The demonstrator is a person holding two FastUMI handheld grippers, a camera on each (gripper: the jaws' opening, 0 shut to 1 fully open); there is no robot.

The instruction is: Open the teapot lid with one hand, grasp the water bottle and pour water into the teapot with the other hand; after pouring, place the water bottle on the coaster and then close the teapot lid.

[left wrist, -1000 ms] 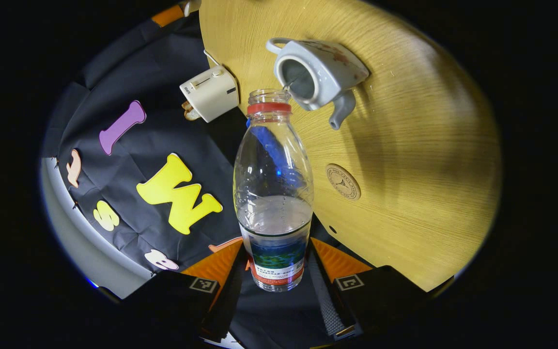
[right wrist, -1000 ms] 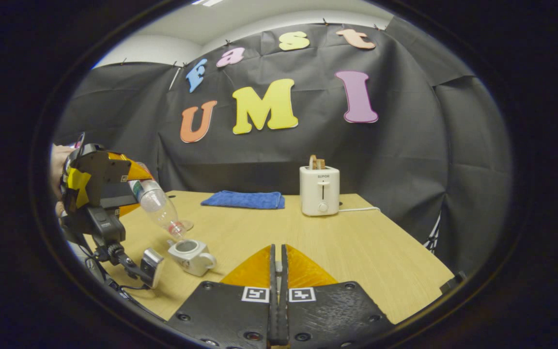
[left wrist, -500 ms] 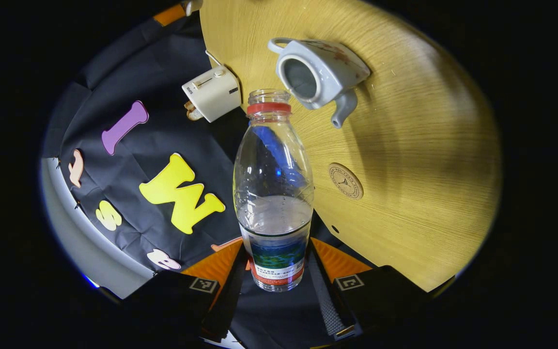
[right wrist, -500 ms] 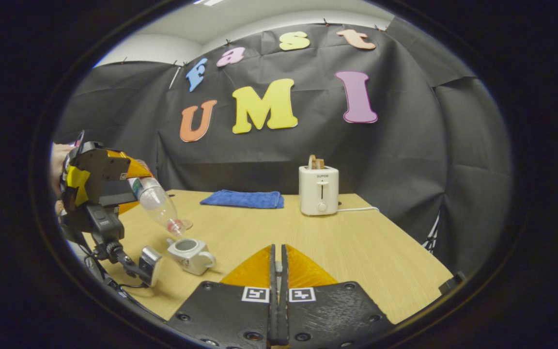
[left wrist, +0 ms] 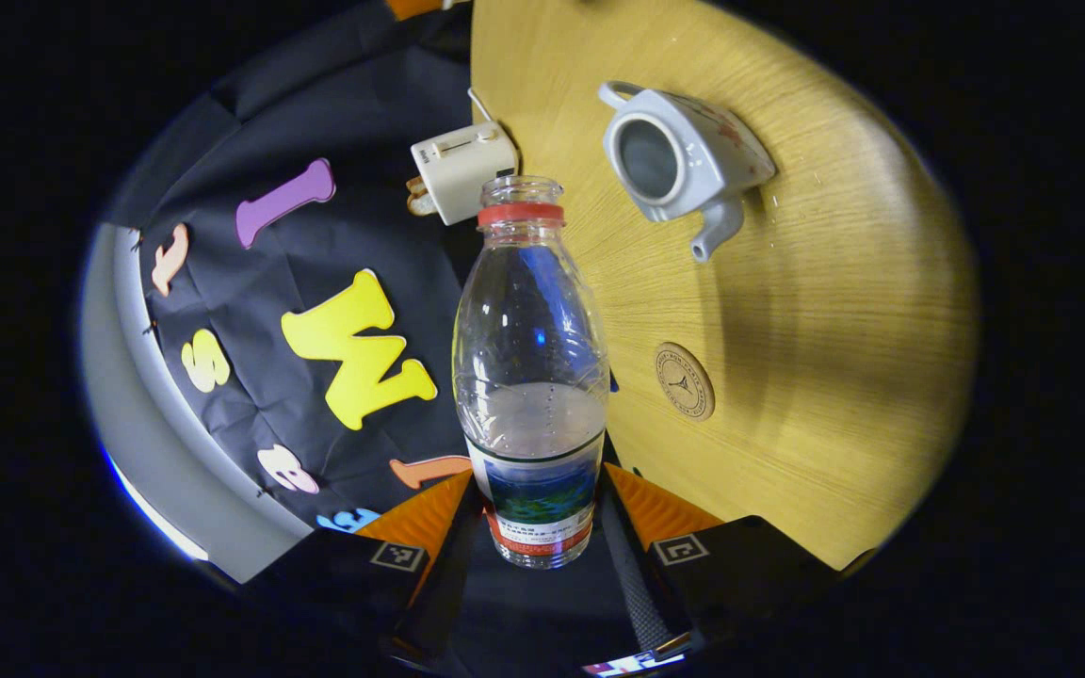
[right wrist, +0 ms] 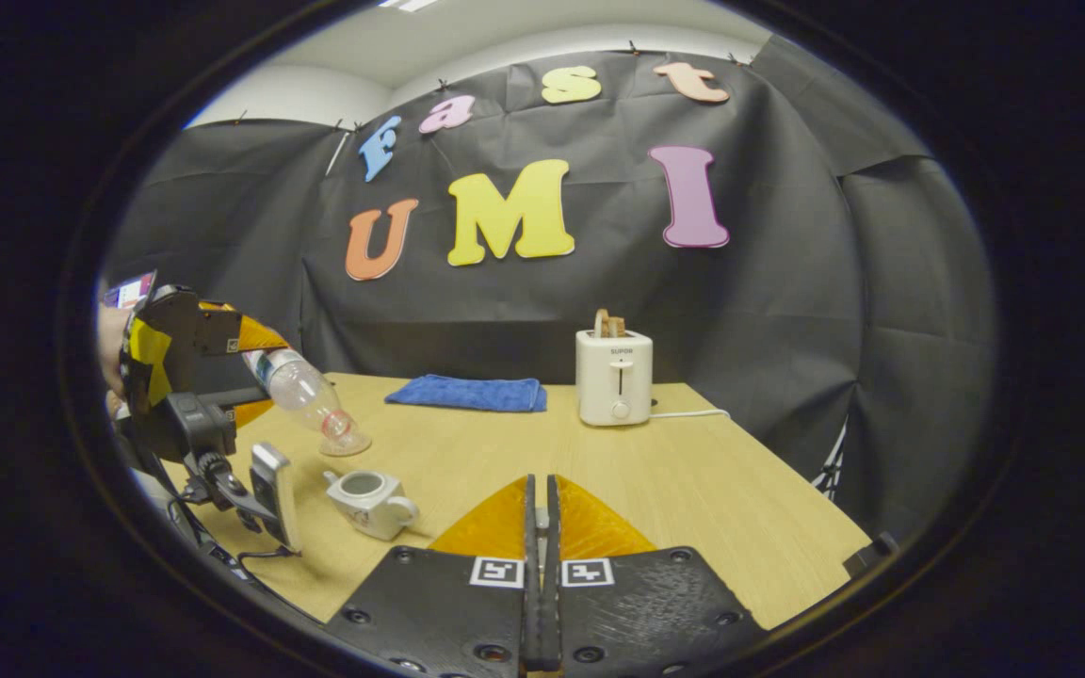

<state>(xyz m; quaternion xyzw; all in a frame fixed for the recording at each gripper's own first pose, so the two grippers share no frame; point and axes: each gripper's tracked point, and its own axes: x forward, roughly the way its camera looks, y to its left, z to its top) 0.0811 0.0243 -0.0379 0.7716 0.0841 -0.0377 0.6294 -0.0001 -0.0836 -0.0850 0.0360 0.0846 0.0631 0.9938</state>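
In the left gripper view, the left gripper (left wrist: 537, 527) holds the water bottle (left wrist: 530, 377) by its labelled lower body, one finger on each side of it, pressing in. The bottle is uncapped, with a red ring below its open mouth, and the water inside fills roughly its lower part, up to just above the label. Taking the teapot (left wrist: 684, 160) as the landmark, the bottle's mouth lies to one side of it and apart from it, not over the opening; the teapot stands on the wooden table (left wrist: 816, 311) with its lid off, its round opening bare and its spout pointing toward the coaster (left wrist: 684, 380). The coaster lies flat on the table, on the spout side of the teapot and well apart from it, with nothing on it. A white toaster (left wrist: 461, 169) sits beyond the teapot's handle side, near the table's edge. In the right gripper view, the left gripper (right wrist: 186, 363) shows off to one side, with the bottle (right wrist: 307, 395) tilted mouth-down, its mouth above and just beside the teapot (right wrist: 368, 497). A blue cloth (right wrist: 467, 394) lies folded on the table (right wrist: 693, 508) beyond the teapot, with the toaster (right wrist: 613, 377) next to it. The right gripper (right wrist: 539, 565) has its fingers pressed together with no visible gap; whether the lid is pinched between them cannot be told.
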